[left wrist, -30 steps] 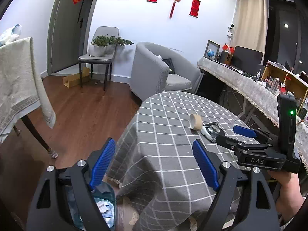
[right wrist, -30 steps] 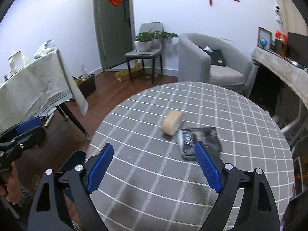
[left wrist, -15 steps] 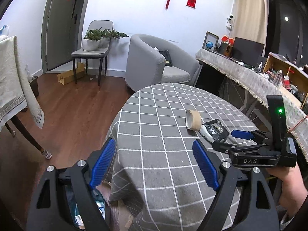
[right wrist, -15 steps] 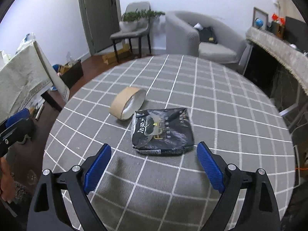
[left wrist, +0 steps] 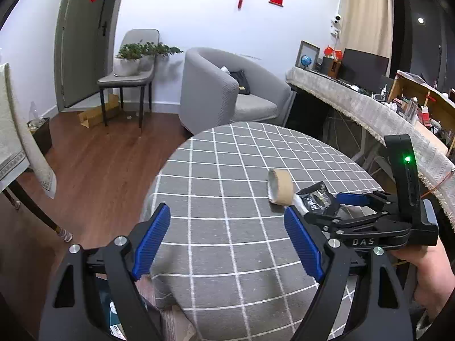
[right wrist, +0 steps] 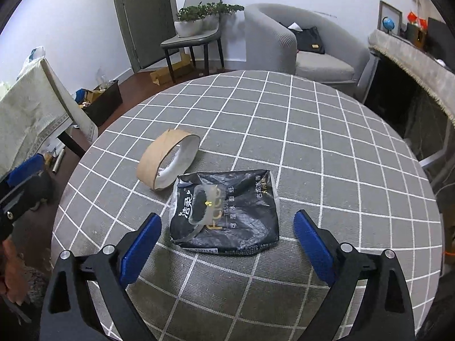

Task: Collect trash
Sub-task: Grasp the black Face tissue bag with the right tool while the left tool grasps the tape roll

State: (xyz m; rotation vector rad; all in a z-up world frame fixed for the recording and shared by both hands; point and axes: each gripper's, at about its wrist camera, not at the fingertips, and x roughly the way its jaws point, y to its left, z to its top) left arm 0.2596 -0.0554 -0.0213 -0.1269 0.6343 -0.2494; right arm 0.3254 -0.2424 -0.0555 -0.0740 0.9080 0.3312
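Black, crinkled plastic tissue wrapper (right wrist: 224, 213) lies at twelve o'clock, just ahead of our right gripper (right wrist: 224, 247), whose jaws have just been opening, empty. Our left gripper (left wrist: 227, 244) gapes, empty. Thin film could slip from a shallow pinch.

Black tissue wrapper (right wrist: 224, 213) on the checked tablecloth: white characters 洁柔, gold "Face" partly hidden under the clear flap, small "TISSUE", then 可湿水面纸; further characters toward its far edge too small to read. Right gripper (left wrist: 338, 204), seen from the left wrist camera: "DAS" in pale letters on its black body. Red door and wall hangings: writing illegible.
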